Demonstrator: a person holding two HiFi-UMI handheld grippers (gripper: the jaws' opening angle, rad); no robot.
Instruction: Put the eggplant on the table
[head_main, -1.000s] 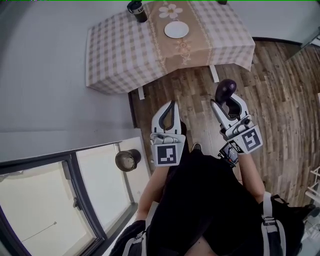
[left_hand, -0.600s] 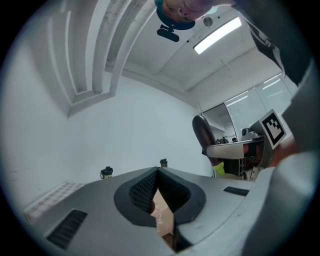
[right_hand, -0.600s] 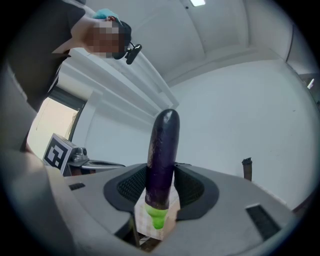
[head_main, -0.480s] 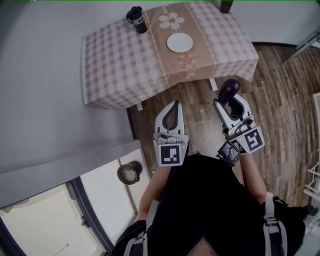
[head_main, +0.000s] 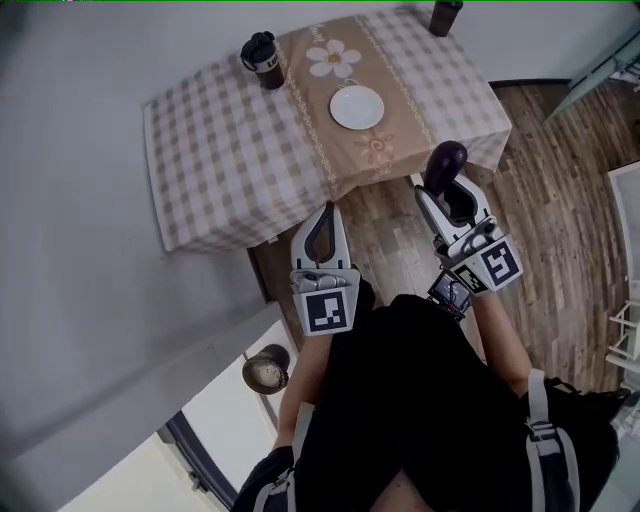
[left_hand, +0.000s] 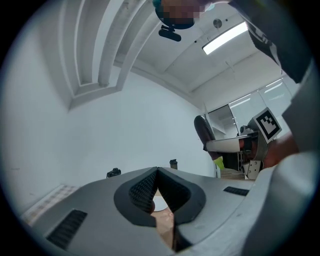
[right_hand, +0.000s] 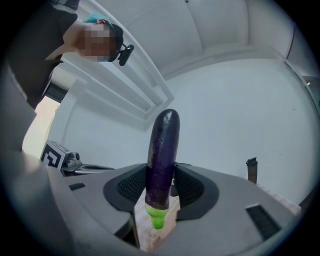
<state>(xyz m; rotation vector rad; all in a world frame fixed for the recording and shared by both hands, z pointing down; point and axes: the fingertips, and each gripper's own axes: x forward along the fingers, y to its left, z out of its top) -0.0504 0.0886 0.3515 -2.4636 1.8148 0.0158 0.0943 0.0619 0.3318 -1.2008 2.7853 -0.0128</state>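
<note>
Right now the eggplant (right_hand: 161, 160) is not on the table (head_main: 230, 150); it sits clamped between the two pads of my right gripper (head_main: 448, 192). In the right gripper view it stands upright. Its green stem end pokes out below the pads and its long purple body rises well past them. The jaws stand partly apart, pressed on either side of the eggplant's lower part.

From the head view I see its dark rounded top just at the table's near edge, by the corner where the checked cloth hangs down. The wooden floor (head_main: 560, 200) lies below the gripper.

My right forearm reaches forward from my body, and the gripper points toward the table with its marker cube facing up at the head camera. My left gripper (head_main: 326, 215) is held out alongside it, a little apart, pointing the same way. Its tips are short of the cloth's edge. In the left gripper view its jaws meet at the tips with nothing between them.

On the table, beyond both grippers, a white plate (head_main: 357, 107) rests on the flowered runner, with a dark cup (head_main: 262, 60) well to its left.
</note>
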